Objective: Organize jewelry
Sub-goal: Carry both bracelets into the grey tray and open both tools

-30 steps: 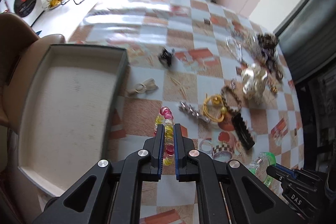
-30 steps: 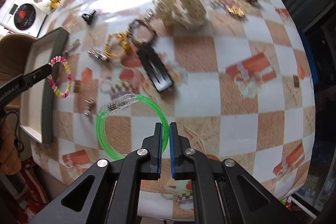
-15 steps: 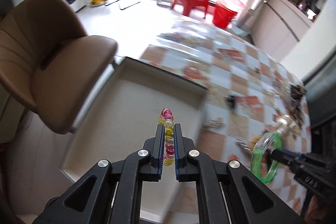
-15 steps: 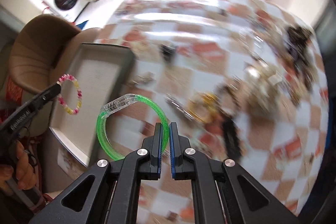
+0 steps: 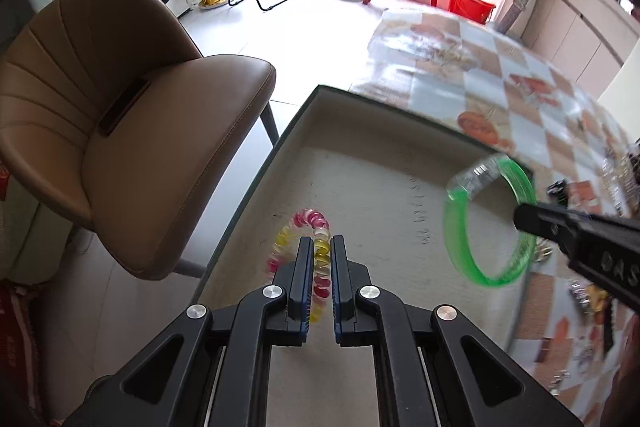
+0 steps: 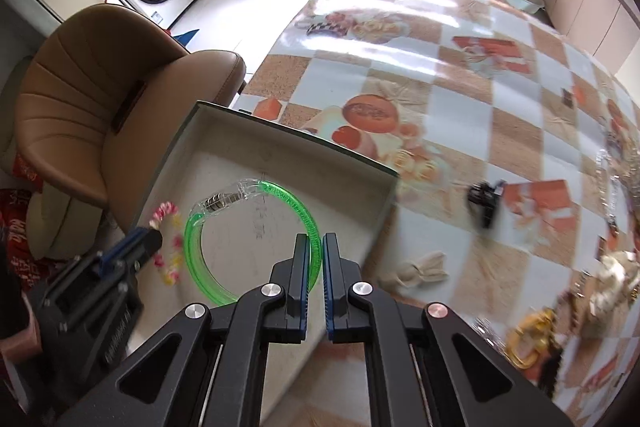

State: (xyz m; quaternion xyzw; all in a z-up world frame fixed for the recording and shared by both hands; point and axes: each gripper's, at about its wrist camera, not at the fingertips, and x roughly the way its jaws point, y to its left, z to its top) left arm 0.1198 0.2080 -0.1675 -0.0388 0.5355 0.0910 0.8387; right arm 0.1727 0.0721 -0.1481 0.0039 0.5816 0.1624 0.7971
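My left gripper is shut on a pink and yellow bead bracelet and holds it over the beige floor of the jewelry tray, near its left rim. My right gripper is shut on a green bangle with a clear clasp and holds it over the same tray. The bangle also shows in the left wrist view, to the right of the bracelet. The left gripper and bracelet show at the left in the right wrist view.
The tray sits at the table's left edge, next to a brown chair. On the checked tablecloth lie a black clip, a beige fabric piece, a yellow bangle and several more pieces at the right.
Both grippers have swung left from the table onto the tray, each carrying its bracelet. The bracelet and the bangle now hang over the tray floor.
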